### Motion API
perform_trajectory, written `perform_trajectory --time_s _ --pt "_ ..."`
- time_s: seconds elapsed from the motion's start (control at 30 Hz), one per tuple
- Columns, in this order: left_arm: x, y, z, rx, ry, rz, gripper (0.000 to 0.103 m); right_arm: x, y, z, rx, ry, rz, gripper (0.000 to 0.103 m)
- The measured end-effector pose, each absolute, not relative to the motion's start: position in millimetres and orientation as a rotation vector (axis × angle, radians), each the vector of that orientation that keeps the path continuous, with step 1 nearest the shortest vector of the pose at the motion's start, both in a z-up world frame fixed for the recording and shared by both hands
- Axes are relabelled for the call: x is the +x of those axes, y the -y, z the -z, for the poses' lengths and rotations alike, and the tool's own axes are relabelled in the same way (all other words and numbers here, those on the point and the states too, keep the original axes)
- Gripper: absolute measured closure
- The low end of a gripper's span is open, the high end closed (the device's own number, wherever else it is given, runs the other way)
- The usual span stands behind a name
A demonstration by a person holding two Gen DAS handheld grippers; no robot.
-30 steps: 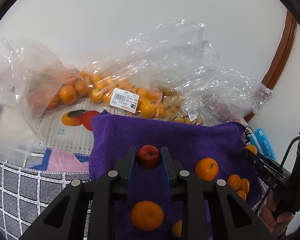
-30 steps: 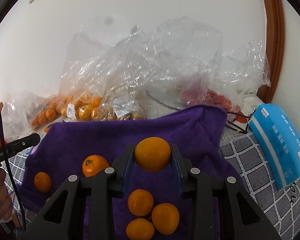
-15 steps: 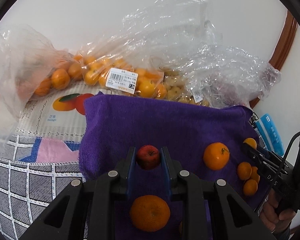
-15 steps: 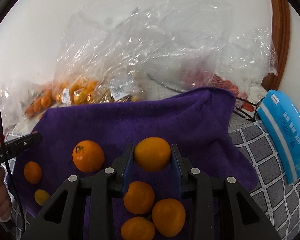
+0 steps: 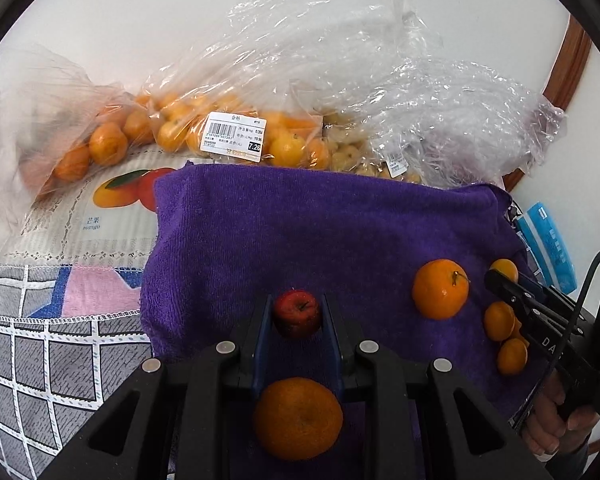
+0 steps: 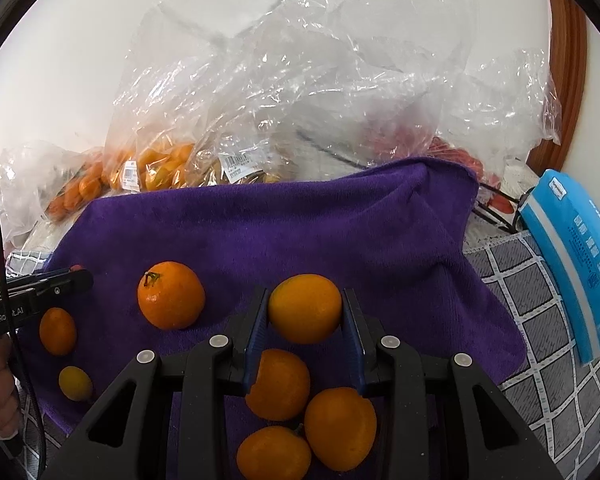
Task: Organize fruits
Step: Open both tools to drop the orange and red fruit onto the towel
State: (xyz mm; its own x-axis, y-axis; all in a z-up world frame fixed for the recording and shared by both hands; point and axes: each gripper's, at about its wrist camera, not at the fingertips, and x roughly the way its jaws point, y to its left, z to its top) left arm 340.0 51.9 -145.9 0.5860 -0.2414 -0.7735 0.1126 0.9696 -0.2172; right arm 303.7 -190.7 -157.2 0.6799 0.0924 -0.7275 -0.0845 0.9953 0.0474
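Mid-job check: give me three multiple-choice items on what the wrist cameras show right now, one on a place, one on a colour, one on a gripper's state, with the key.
1. Where do the loose oranges lie?
A. on the purple towel
B. inside a wire basket
C. on a white plate

2. What colour is the small fruit between the left gripper's fingers?
A. green
B. red
C. yellow

3. What is the state of the right gripper?
A. wide open and empty
B. shut on an orange
C. shut on a plastic bag

Key:
1. A: the stemmed orange and its neighbours rest on the purple towel.
2. B: the left gripper is clamped on a small red apple.
3. B: the right gripper has both pads pressed against an orange.
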Motion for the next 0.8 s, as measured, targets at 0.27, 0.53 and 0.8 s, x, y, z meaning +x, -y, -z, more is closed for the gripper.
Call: perform_trajectory --time_s 0.27,0.53,0.8 --pt "341.1 -50.7 143.2 -0.159 -0.941 0.219 0.079 301.9 192.1 156.3 0.019 -0.817 -0.097 0.067" --pt "321.8 -56.2 117.7 -0.166 -0.917 0.228 0.054 289.6 190.6 131.1 0.04 -0.786 -0.087 0.05" --pt "265.2 -60.8 92.7 -0.163 -0.861 0.19 0.039 247.3 186.2 96.2 0.032 -0.756 0.009 0.038"
